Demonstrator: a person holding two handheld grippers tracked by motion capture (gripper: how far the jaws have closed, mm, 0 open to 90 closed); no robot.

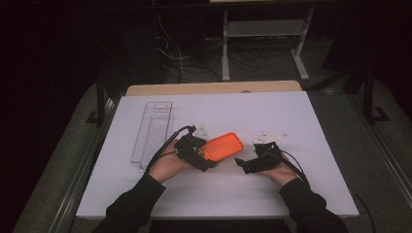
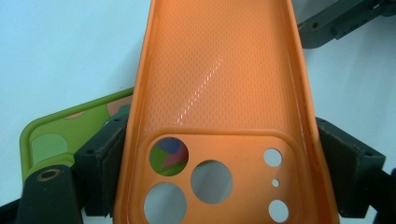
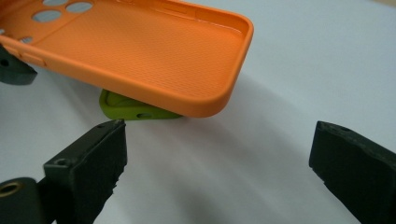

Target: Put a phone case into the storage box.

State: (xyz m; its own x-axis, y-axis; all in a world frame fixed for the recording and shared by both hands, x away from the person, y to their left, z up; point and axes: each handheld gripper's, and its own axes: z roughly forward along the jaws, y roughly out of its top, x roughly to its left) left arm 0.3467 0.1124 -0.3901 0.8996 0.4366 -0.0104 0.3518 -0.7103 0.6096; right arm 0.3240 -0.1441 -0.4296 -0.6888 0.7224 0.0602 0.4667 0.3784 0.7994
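1. Orange soft plastic phone case (image 2: 219, 84) clamped by its camera-hole end between left gripper (image 1: 197, 151) jaws, lifted off white table (image 1: 311, 121).
2. Green patterned phone case (image 3: 135, 111) lying under it.
3. Right gripper (image 3: 217, 161) jaws spread wide, empty, just short of orange case's free end.

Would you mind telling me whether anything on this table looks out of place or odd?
One oddity: a green phone case lies on the white table underneath the orange phone case that the left hand-held gripper clamps by its sides, mostly hidden by it. The clear tray lies flat. No spill or damage is visible.
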